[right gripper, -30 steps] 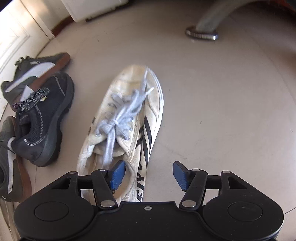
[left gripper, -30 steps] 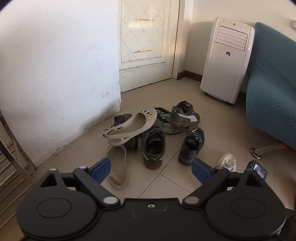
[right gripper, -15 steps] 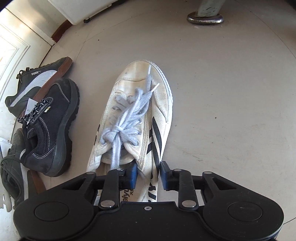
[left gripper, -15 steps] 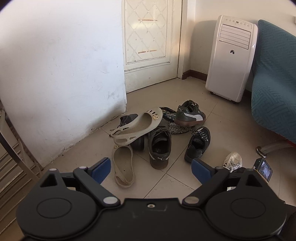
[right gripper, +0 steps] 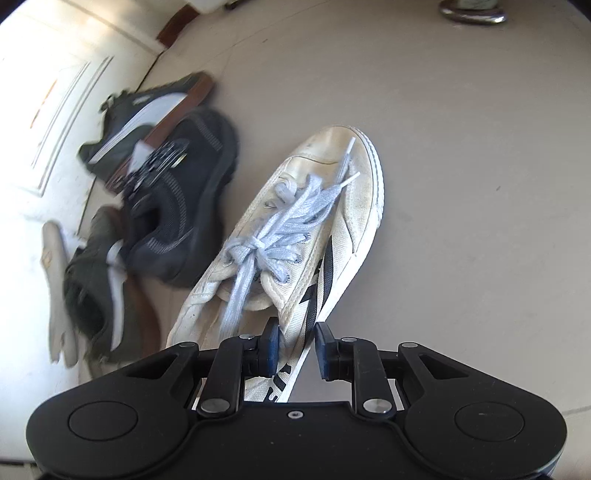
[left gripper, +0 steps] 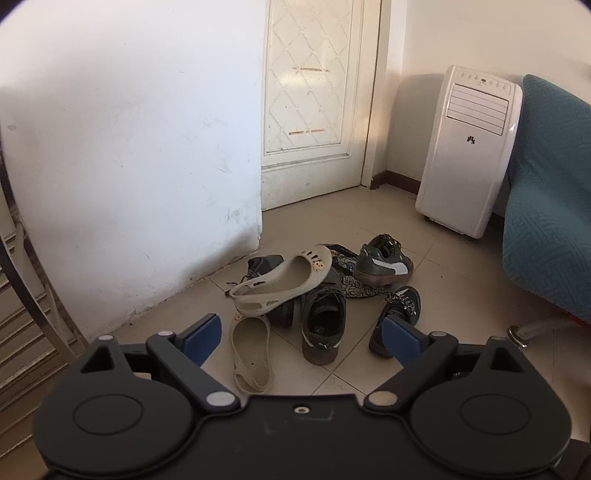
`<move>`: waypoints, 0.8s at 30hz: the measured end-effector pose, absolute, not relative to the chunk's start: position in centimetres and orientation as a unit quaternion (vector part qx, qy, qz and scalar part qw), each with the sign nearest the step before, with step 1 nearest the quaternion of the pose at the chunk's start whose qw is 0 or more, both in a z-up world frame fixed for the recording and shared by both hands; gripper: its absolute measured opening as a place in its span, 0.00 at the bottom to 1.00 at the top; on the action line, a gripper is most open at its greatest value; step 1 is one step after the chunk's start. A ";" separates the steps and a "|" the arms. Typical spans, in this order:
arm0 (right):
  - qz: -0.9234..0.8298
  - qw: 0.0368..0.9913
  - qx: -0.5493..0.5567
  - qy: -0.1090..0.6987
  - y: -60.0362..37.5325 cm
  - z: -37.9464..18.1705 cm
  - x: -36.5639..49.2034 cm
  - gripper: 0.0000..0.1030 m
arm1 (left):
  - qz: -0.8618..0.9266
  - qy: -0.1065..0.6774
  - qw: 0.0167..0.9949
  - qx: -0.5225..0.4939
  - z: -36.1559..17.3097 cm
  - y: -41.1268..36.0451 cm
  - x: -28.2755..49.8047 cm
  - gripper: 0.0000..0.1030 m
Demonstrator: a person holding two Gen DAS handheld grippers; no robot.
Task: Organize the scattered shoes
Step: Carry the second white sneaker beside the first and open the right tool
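In the right wrist view, a white canvas sneaker (right gripper: 314, 229) with black stripes and pale laces hangs tilted, toe away from me. My right gripper (right gripper: 295, 343) has its jaws closing, and its pads pinch the sneaker's side wall by the heel opening. The floor pile to the left includes a black sneaker (right gripper: 177, 206) and two green sneakers (right gripper: 147, 110). In the left wrist view, my left gripper (left gripper: 299, 326) is open and empty above the floor. Ahead of it lie a beige slipper (left gripper: 251, 354), a second beige slipper (left gripper: 284, 280) on the pile, a green sneaker (left gripper: 323, 325) and the black sneaker (left gripper: 397, 314).
A white wall corner (left gripper: 147, 166) and a door (left gripper: 314, 92) stand behind the pile. A white air cooler (left gripper: 469, 147) and a teal sofa (left gripper: 546, 221) are on the right, with the sofa's metal foot (right gripper: 469, 11) on the tiled floor. A metal rack (left gripper: 22, 314) stands far left.
My right gripper went from open around the white sneaker's side to pinched on it, and the shoe has tipped up off the floor. The left gripper rose a little and stayed open.
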State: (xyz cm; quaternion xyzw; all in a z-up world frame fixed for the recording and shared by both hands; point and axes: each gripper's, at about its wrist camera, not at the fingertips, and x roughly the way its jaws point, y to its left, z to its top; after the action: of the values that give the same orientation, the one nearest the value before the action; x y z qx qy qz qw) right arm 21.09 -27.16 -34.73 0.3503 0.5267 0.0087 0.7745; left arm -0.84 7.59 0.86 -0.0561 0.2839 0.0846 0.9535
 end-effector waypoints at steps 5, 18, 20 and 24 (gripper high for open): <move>0.072 0.757 0.300 0.576 -21.1 -33.7 18.4 0.17 | 0.119 0.245 0.959 -0.083 2.6 10.5 -2.5 0.91; 0.111 0.680 0.264 0.675 -6.8 -32.9 8.0 0.14 | 0.097 0.214 0.956 -0.176 2.9 14.5 -4.1 0.92; 0.105 0.677 0.270 0.677 -5.7 -32.8 6.4 0.14 | 0.094 0.211 0.954 -0.190 2.9 15.2 -4.2 0.92; 0.110 0.642 0.310 0.693 -3.7 -33.0 3.8 0.00 | 0.091 0.211 0.950 -0.213 2.8 16.6 -4.2 0.92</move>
State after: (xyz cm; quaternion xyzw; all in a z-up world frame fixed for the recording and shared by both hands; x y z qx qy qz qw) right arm 3.76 -3.73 -33.03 0.3100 0.6925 0.1101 0.6420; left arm -4.23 16.57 2.75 -0.2131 0.2108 0.0908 0.9497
